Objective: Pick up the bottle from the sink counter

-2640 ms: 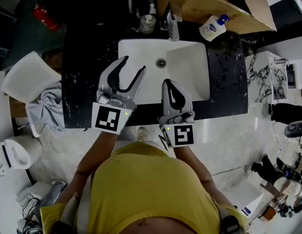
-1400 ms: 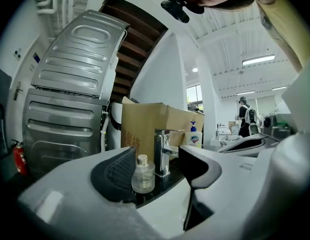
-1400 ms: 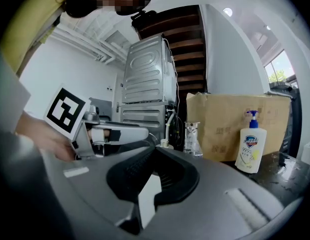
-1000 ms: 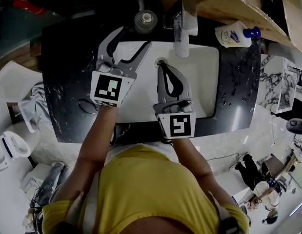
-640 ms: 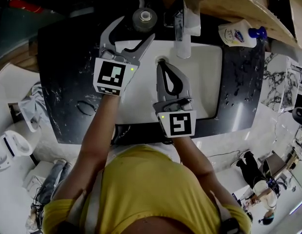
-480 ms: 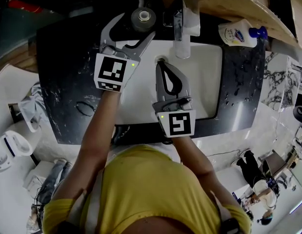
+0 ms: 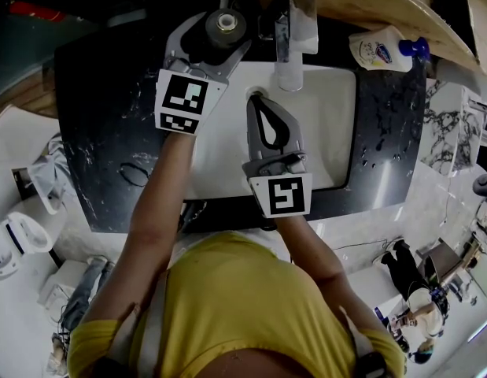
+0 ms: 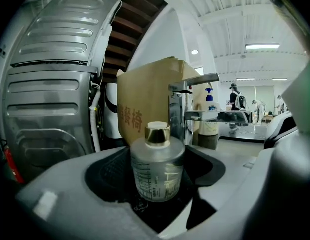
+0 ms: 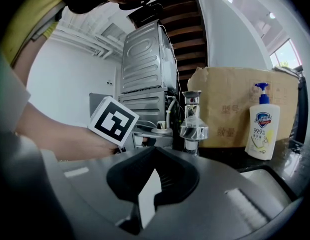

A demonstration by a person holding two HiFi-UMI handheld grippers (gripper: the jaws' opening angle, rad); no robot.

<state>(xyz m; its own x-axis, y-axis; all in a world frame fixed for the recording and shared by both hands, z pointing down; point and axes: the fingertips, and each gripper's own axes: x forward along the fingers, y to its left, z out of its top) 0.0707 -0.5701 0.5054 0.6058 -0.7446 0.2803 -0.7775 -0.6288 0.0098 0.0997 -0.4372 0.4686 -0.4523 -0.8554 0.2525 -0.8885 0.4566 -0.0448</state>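
Two grippers: L gripper [image 7: 214, 38] jaws closing, bottle [image 8: 157, 169] upright betw. them, pads not yet touching; R gripper [image 7: 256, 99] jaws together, empty; grasp step; next: clamp, lift.

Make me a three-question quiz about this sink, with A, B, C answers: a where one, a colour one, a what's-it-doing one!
1. Where does the little bottle stand? A on the floor; B on the counter, left of the tap; C on the cardboard box.
2. The soap bottle's pump is: A blue; B red; C green.
3. The right gripper's jaws are: A wide apart; B holding soap; C together.
Answers: 1 B, the left gripper's closing jaws flank it there, not gripping yet. 2 A, its top is blue. 3 C, tips meet over the basin.
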